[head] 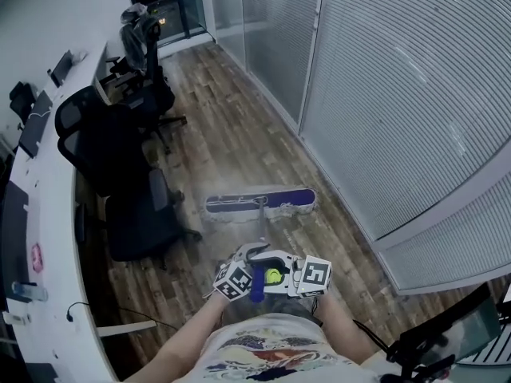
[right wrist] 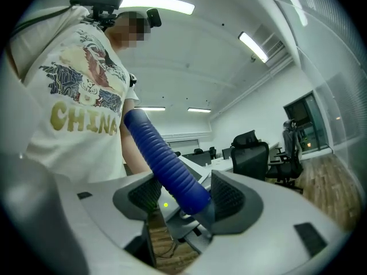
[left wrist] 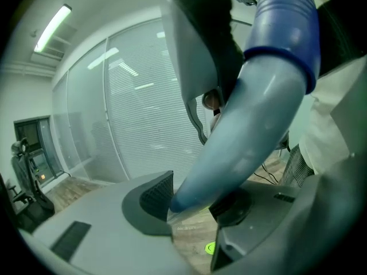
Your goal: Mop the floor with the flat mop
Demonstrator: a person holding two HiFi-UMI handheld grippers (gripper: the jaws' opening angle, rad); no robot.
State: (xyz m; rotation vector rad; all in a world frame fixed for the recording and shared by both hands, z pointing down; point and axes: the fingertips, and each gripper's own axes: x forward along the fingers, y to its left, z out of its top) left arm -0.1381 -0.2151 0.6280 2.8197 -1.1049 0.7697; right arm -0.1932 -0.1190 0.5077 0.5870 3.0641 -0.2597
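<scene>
Both tongs are clenched on the one mop handle, close side by side just in front of the person's body. In the head view the left tongs (head: 243,266) and the right tongs (head: 291,274) meet around the blue grip (head: 256,287) at the handle's upper end, their marker cubes facing up. In the left gripper view the left tongs (left wrist: 192,208) have the pale lower part of the mop handle (left wrist: 252,125) wedged between the two dark pads, with the ribbed blue grip rising above it. In the right gripper view the right tongs (right wrist: 186,202) grasp the blue grip (right wrist: 163,159) itself, which slants up from between the ribbed pads toward the person's printed shirt (right wrist: 80,96). From the tongs the thin pole (head: 262,222) runs forward and down to the flat mop (head: 259,202), whose long head lies flat on the wooden floor (head: 231,142) ahead of both tongs, set crosswise to the pole. To the left of the tongs stand black office chairs (head: 136,206) beside a curved white desk (head: 40,238). To the right of the tongs and the mop head a glass wall with blinds (head: 399,94) runs away along the floor.
</scene>
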